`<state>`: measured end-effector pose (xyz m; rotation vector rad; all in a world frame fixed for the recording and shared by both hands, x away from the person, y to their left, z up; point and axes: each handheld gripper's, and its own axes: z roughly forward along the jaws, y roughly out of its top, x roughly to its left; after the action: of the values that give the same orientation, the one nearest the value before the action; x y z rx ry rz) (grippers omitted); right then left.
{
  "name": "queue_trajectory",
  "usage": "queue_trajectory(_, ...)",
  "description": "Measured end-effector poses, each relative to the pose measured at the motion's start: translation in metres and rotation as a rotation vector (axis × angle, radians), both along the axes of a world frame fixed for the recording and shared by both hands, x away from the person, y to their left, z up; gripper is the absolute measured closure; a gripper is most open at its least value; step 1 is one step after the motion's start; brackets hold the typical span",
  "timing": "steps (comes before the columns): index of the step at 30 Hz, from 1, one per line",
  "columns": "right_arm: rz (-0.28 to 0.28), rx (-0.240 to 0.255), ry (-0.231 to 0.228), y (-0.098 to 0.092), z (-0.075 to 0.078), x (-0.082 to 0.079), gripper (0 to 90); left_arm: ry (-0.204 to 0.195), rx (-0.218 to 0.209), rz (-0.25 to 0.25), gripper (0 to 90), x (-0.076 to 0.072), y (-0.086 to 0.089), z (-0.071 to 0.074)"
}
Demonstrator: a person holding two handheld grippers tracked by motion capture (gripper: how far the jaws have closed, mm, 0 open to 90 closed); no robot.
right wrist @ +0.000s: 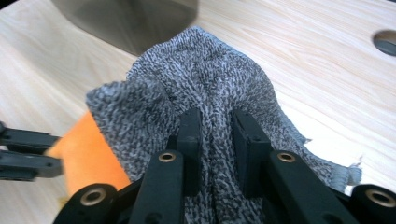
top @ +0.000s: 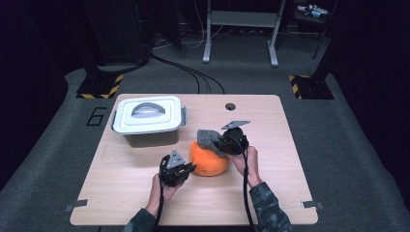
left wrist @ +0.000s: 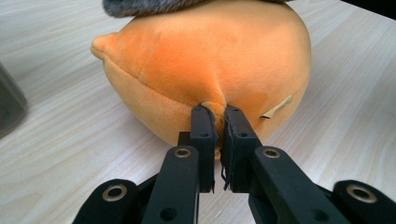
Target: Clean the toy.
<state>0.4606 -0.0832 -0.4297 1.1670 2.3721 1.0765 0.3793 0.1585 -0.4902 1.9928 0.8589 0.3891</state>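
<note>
From the high view, the person is working at the near middle of the wooden table (top: pixel 145 193), with an orange plush toy (top: pixel 208 162) sitting between both hands. The left gripper (top: pixel 189 168) is coming in at the toy's left flank, and the right gripper (top: pixel 218 142) is sitting on top of it, over a grey knitted cloth (top: pixel 207 137) draped on the toy's crown. A lidded grey container (top: pixel 148 117) is standing just behind and to the left, apart from the action.

Switching to the left gripper view: the jaws are pinching together on a small pucker of the plush toy's (left wrist: pixel 205 70) orange fabric, low on its side, with the fuzz bunching up between the pads. That skin is giving easily, so I'm judging it soft, light and squashy; a pinch of fabric near a seam looks like the sensible hold, though it could slip free under a hard tug.

Now the right gripper view: the jaws are closing on a ridge of the grey knitted cloth (right wrist: pixel 205 88), the knit gathering up between them. It's looking limp and stretchy, nothing fragile, so a firm grab on a fold should lift it cleanly.
</note>
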Motion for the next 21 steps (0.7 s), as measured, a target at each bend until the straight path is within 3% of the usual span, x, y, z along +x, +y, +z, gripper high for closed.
queue_trajectory(7, -0.086, -0.007, 0.046, -0.023, -0.015, 0.003, 75.7, -0.004, 0.001, -0.009, 83.9, 0.0, -0.002, 0.0)
queue_trajectory(11, -0.114, -0.014, 0.046, -0.033, -0.018, 0.003, 76.1, 0.003, -0.003, -0.006, 83.8, 0.001, 0.0, -0.001)
queue_trajectory(17, -0.102, 0.04, -0.025, -0.041, 0.007, -0.008, 76.5, -0.003, 0.001, -0.007, 83.8, 0.001, 0.0, 0.0)
queue_trajectory(21, -0.039, 0.033, -0.053, -0.022, 0.023, -0.016, 76.4, 0.0, 0.007, -0.017, 83.8, 0.003, 0.0, 0.001)
